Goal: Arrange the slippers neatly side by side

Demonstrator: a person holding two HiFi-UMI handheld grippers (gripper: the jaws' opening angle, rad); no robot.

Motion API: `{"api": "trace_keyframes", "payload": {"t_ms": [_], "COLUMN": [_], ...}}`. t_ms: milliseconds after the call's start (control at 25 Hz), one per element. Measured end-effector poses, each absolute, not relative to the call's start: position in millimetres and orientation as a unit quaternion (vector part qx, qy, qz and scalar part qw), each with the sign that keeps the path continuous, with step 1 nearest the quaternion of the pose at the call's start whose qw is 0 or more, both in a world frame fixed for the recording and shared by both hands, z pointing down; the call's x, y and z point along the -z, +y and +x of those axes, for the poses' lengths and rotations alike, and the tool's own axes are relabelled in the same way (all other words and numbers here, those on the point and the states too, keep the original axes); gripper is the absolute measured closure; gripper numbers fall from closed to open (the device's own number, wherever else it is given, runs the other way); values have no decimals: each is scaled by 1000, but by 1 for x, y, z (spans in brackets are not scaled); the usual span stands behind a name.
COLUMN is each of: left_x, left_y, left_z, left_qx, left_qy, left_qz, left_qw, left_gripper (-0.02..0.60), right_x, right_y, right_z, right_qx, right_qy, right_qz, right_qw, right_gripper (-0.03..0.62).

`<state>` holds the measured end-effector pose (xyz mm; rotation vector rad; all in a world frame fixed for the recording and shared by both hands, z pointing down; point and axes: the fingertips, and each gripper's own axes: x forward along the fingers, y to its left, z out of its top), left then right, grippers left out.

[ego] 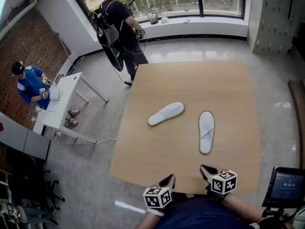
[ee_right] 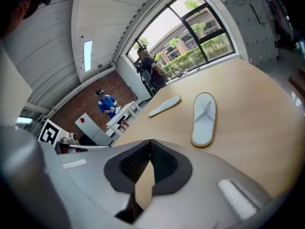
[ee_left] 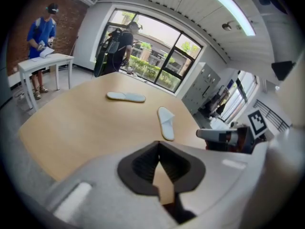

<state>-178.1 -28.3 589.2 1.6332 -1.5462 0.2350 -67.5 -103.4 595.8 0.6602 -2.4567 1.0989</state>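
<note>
Head view, bottom edge: left gripper (ego: 168,179) and right gripper (ego: 205,169) show tips only, rear ends hidden behind the marker cubes (ego: 157,197). Person's arms (ego: 244,207) are cut by the frame. Lower right: screen (ego: 286,187) clipped at the rt edge, print too small to read. Top centre, window sill (ego: 205,25): a few small items, can't tell what. Upper left, white desk (ego: 66,92): sth pale on it, too small. Lower left corner: dark chairs (ego: 29,191), murky, cut off. Left gripper view, upper middle: far slipper (ee_left: 126,97) tiny, top or sole up, can't tell.
</note>
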Motion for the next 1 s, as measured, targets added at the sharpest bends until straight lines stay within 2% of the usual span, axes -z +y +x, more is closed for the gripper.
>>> {"api": "trace_keyframes", "payload": {"t_ms": [240, 520, 840, 1000], "left_x": [-589, -594, -587, -584], "left_y": [-71, -98, -147, -195], "left_z": [-182, -205, -236, -239], "left_qx": [-132, -140, -179, -221], "left_qy": [-548, -519, -510, -498], "left_qz": [719, 751, 792, 820], "left_qw": [408, 384, 286, 176], "left_gripper": [578, 578, 577, 577], "right_x": [-592, -598, -591, -596], "right_y": [-126, -121, -148, -173], "right_z": [-54, -56, -58, -44], "right_qx": [-388, -388, -331, -293], "right_qy": [-848, -824, -821, -823], "right_qz": [328, 379, 428, 449], "right_qw": [154, 160, 181, 188], "right_gripper": [588, 588, 588, 588]}}
